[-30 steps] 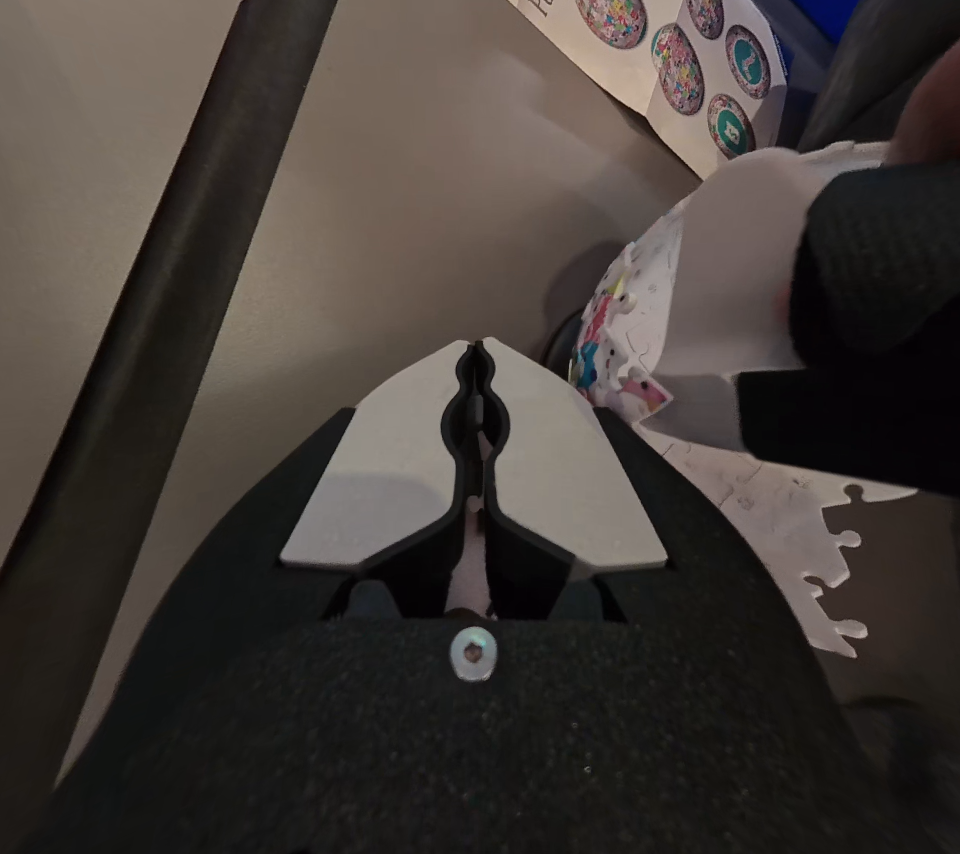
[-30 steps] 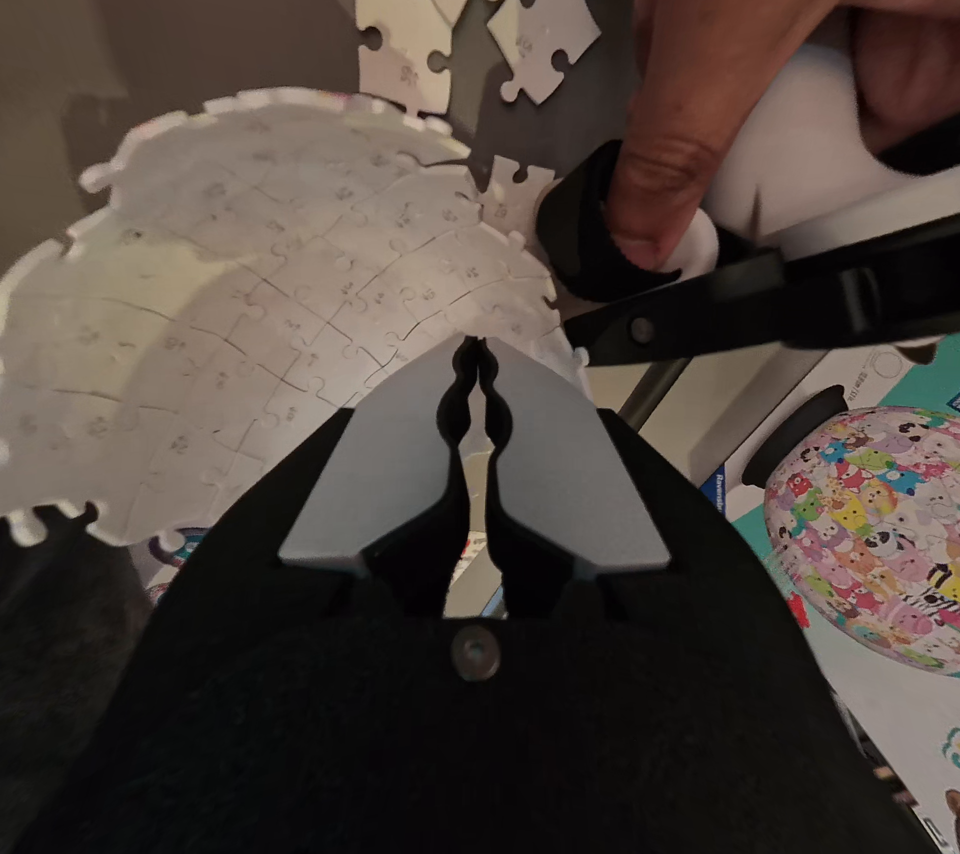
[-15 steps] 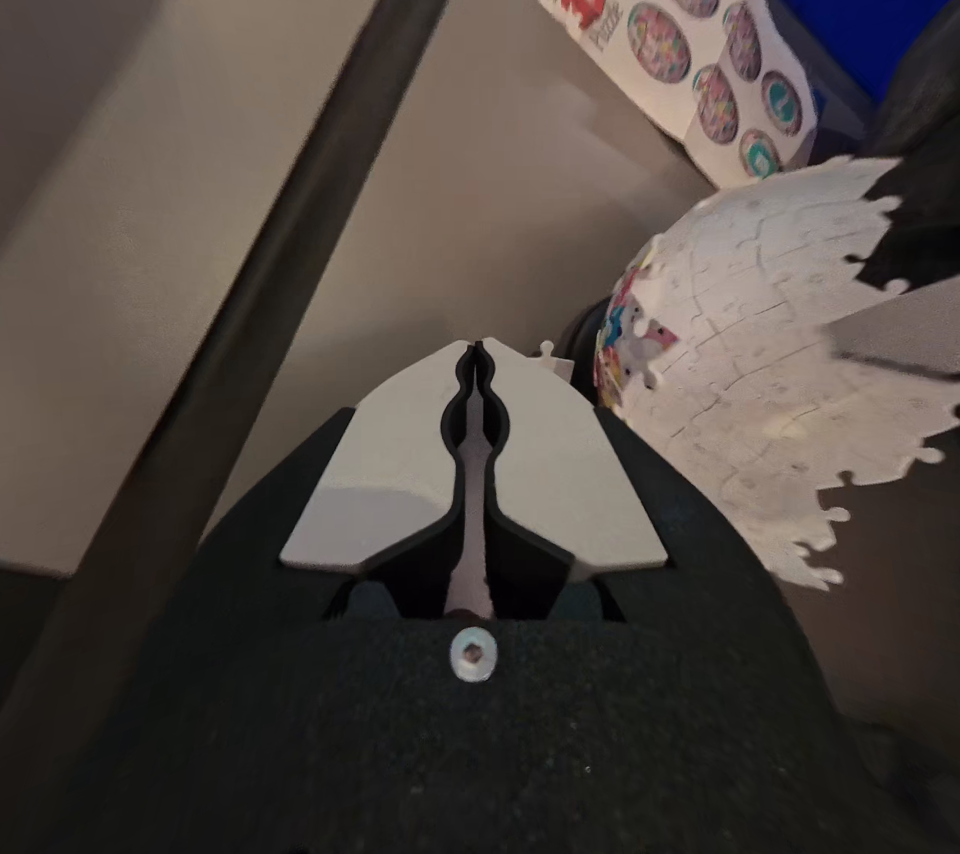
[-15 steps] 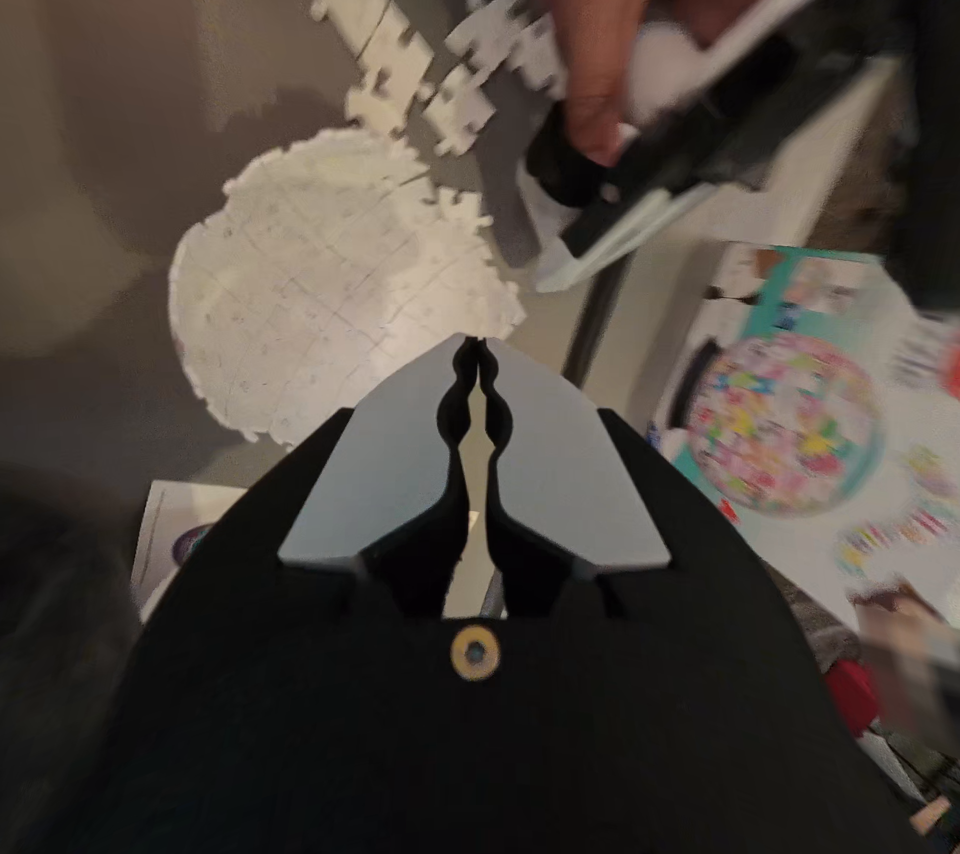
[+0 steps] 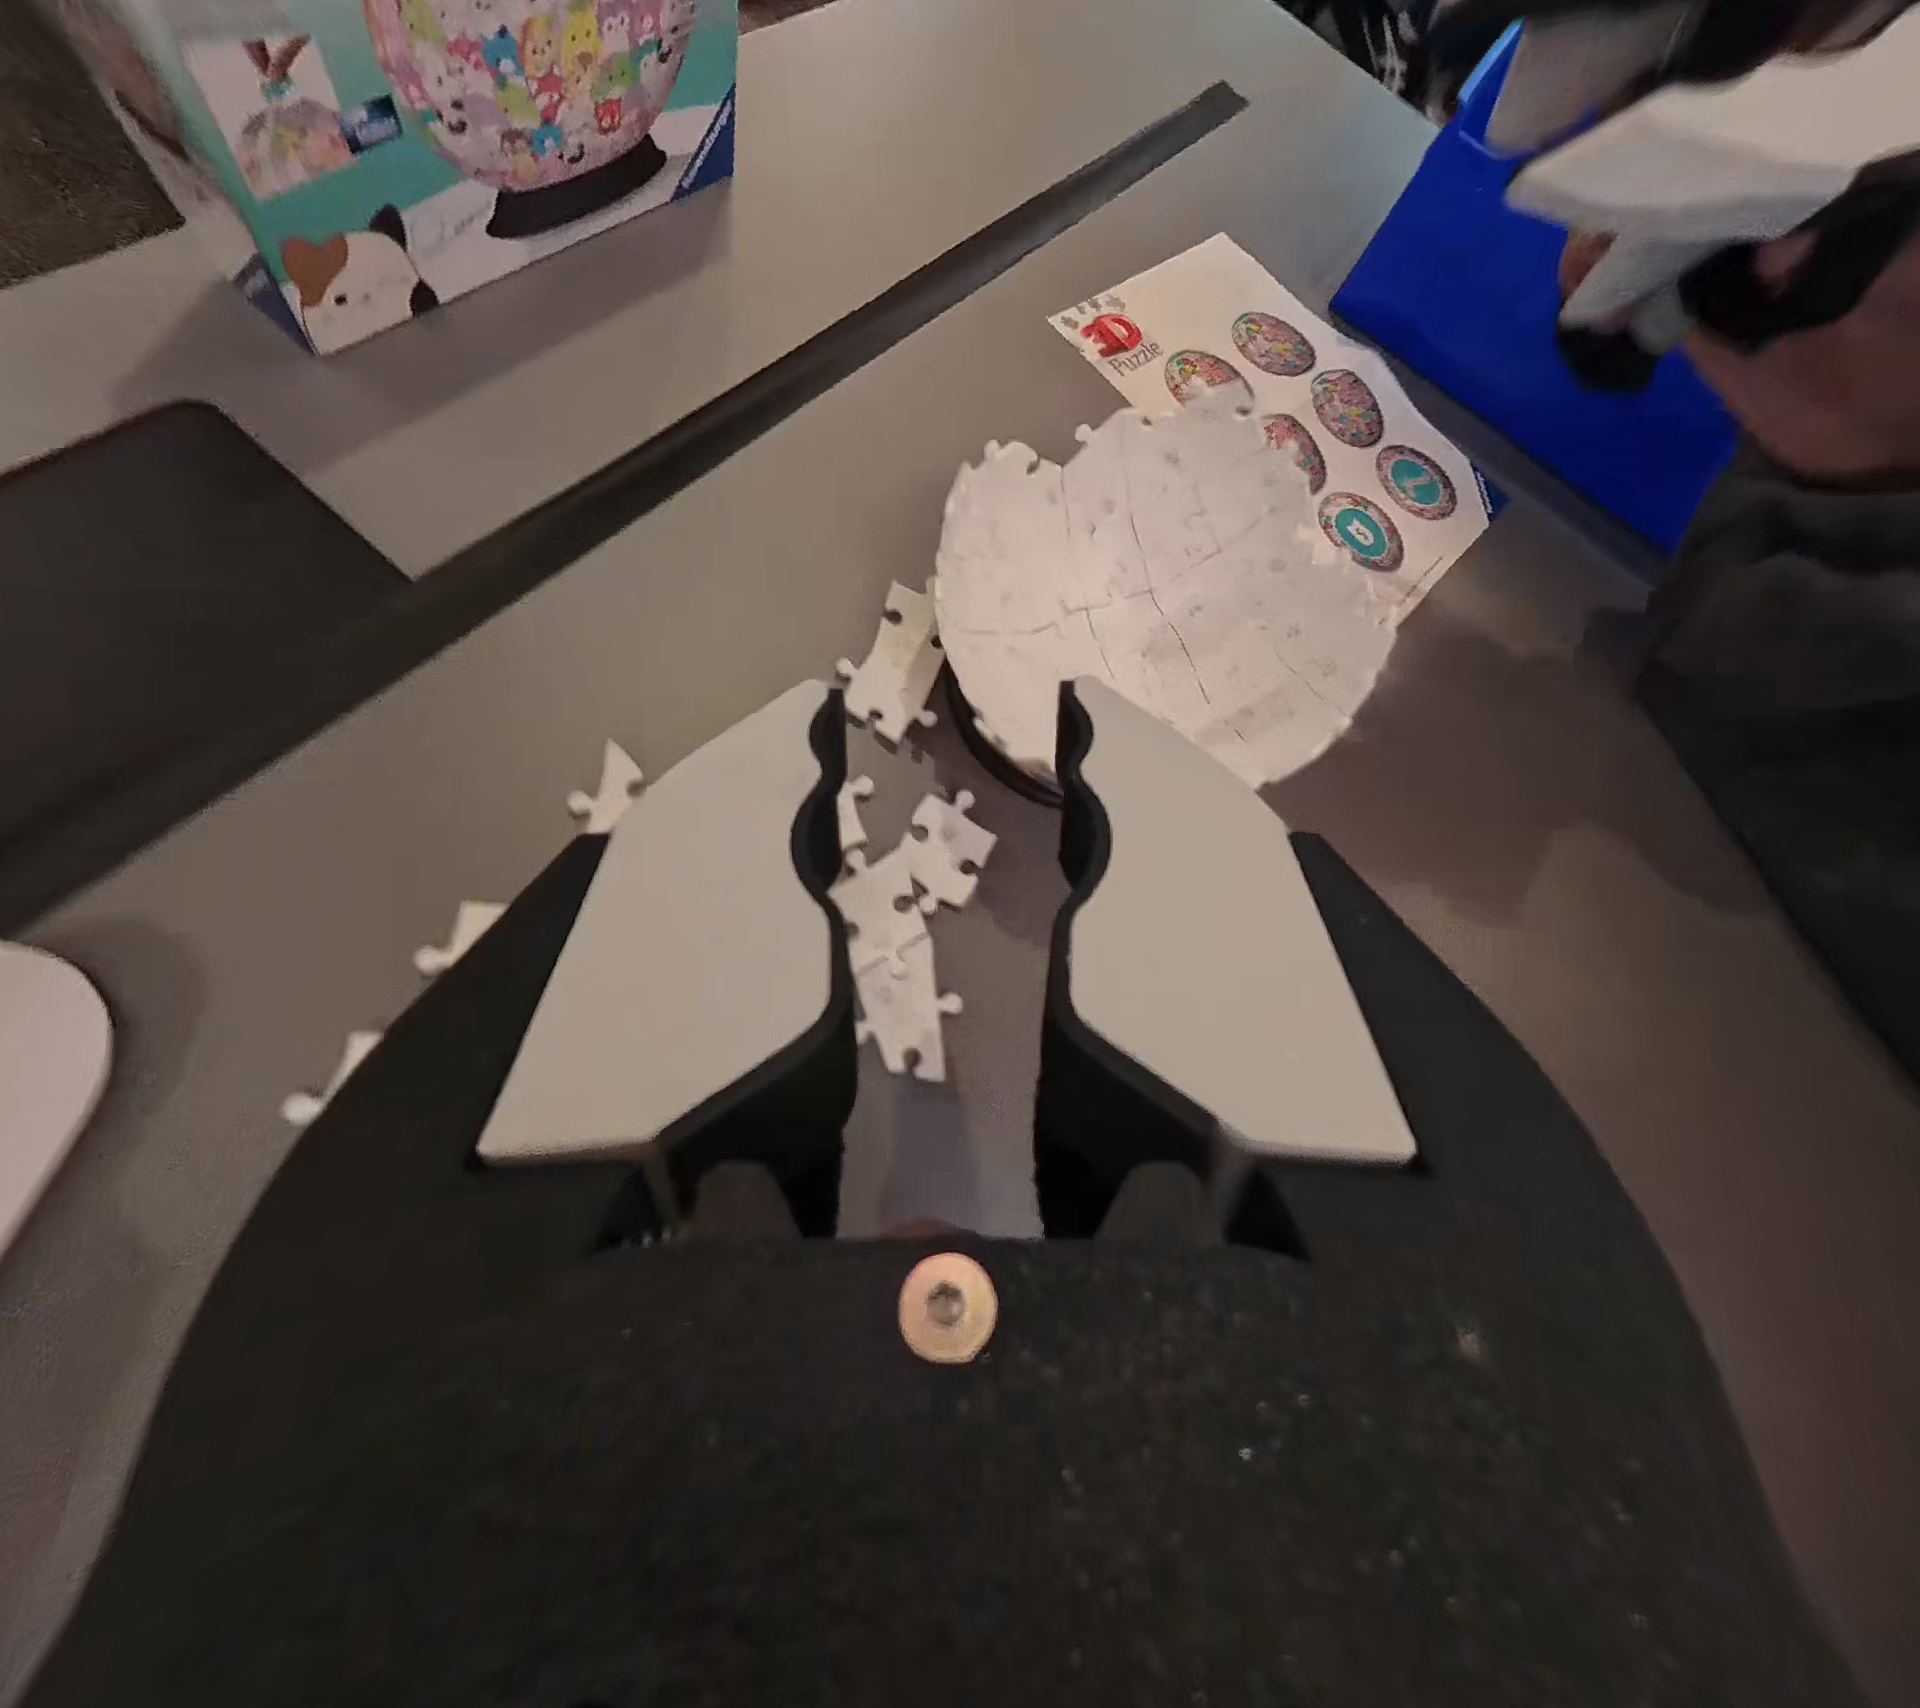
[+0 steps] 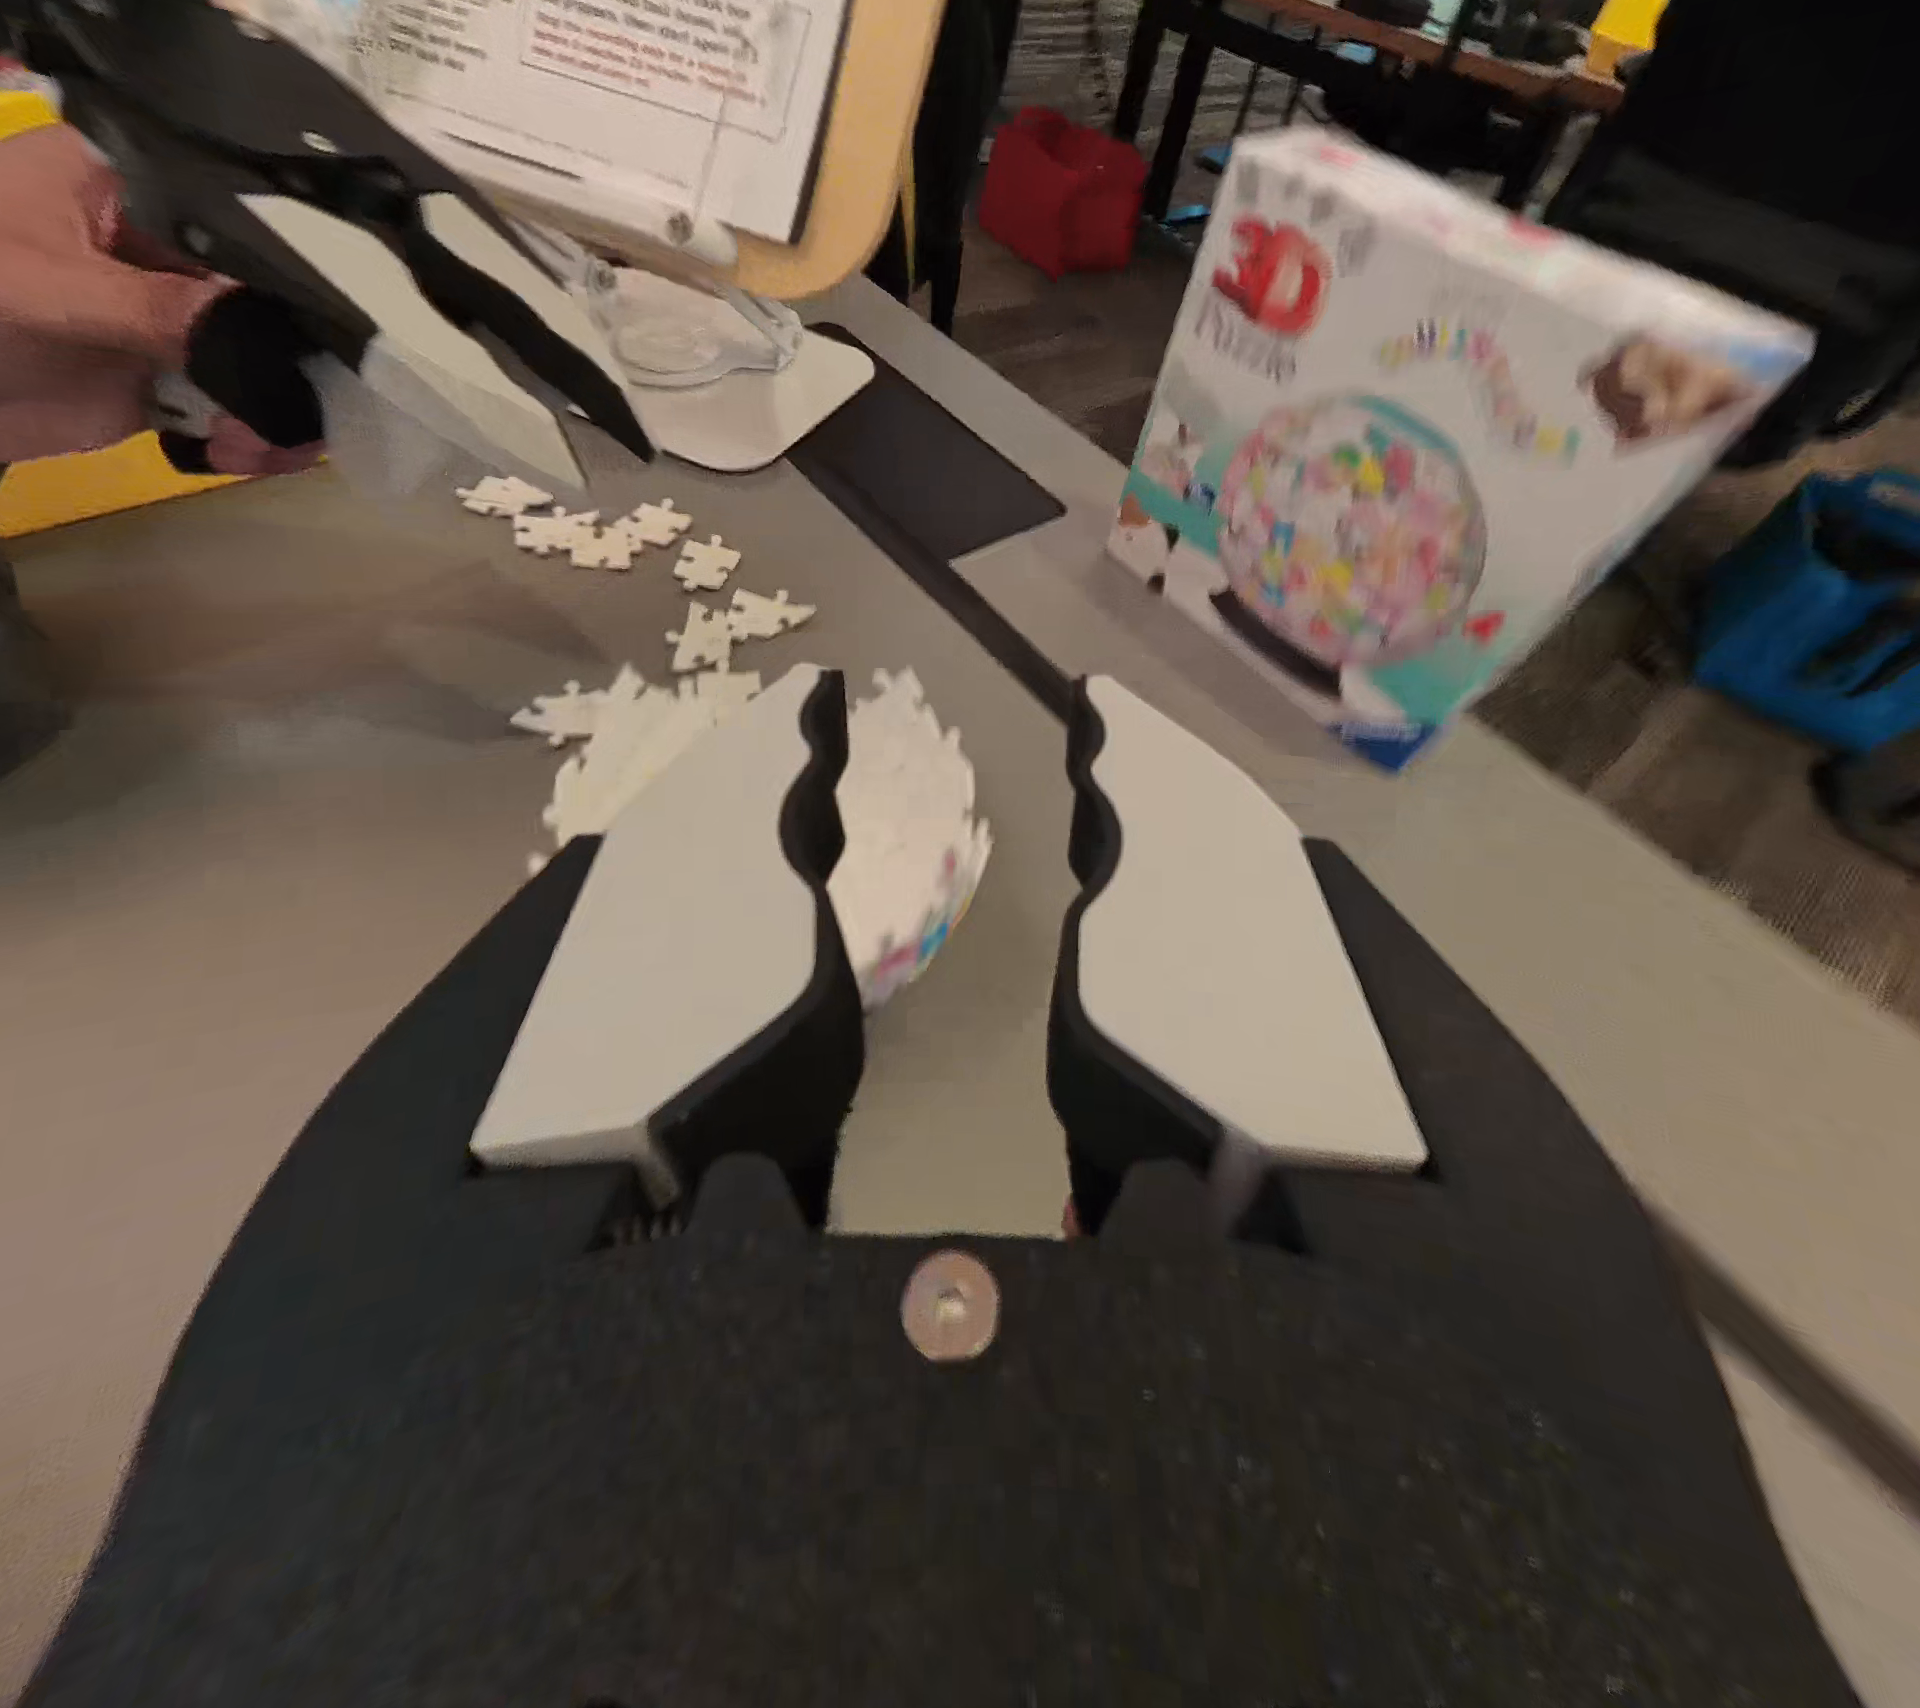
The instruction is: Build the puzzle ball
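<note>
A half-built white curved-shell puzzle ball (image 5: 1164,598) is seated on a dark round stand (image 5: 997,759) at twelve o'clock of the left gripper (image 5: 945,713), whose jaws are held apart and empty above loose white puzzle pieces (image 5: 899,920); the right gripper (image 6: 956,702) is likewise spread, nothing held.

Both views are dimly lit from overhead. Wide-angle bending is seen at the edges. Motion blur is laid over the puzzle box (image 6: 1434,453), and soft shadows are cast on the table (image 5: 935,131).
</note>
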Demonstrator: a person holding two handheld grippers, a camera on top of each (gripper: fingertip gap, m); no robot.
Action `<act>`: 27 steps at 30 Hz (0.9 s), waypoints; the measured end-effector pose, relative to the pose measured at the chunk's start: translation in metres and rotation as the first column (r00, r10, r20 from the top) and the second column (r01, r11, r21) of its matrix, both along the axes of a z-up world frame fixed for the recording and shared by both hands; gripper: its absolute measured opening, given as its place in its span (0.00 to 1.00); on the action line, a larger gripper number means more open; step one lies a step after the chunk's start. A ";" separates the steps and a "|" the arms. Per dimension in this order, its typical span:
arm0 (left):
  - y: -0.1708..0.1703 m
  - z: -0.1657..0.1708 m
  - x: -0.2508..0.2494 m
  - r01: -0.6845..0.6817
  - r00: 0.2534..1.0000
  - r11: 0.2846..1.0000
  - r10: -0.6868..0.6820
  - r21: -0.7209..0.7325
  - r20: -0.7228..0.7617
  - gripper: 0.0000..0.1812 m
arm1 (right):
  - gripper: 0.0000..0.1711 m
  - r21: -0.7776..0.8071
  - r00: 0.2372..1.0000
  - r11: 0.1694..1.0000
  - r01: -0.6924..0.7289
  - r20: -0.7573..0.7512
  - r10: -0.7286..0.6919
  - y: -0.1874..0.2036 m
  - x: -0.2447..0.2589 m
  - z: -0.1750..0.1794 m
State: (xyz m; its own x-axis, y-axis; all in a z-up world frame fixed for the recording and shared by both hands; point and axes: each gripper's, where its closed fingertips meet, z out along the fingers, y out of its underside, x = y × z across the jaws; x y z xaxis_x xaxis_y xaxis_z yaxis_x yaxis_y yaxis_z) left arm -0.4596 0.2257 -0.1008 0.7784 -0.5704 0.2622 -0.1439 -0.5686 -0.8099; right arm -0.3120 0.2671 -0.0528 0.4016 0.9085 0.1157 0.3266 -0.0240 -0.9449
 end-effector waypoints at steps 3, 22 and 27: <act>-0.029 -0.011 0.007 -0.032 0.999 0.999 0.031 0.035 0.028 0.23 | 0.24 -0.082 0.993 0.995 0.048 -0.107 -0.057 -0.027 0.026 -0.035; -0.077 -0.085 -0.013 -0.225 0.940 0.974 0.218 0.006 -0.263 0.31 | 0.35 -0.052 0.980 0.983 -0.174 0.093 0.179 -0.237 0.063 -0.100; -0.053 -0.110 -0.022 -0.214 0.909 0.976 0.187 -0.033 -0.373 0.28 | 0.33 -0.069 0.991 0.991 -0.111 0.071 0.115 -0.234 0.094 -0.100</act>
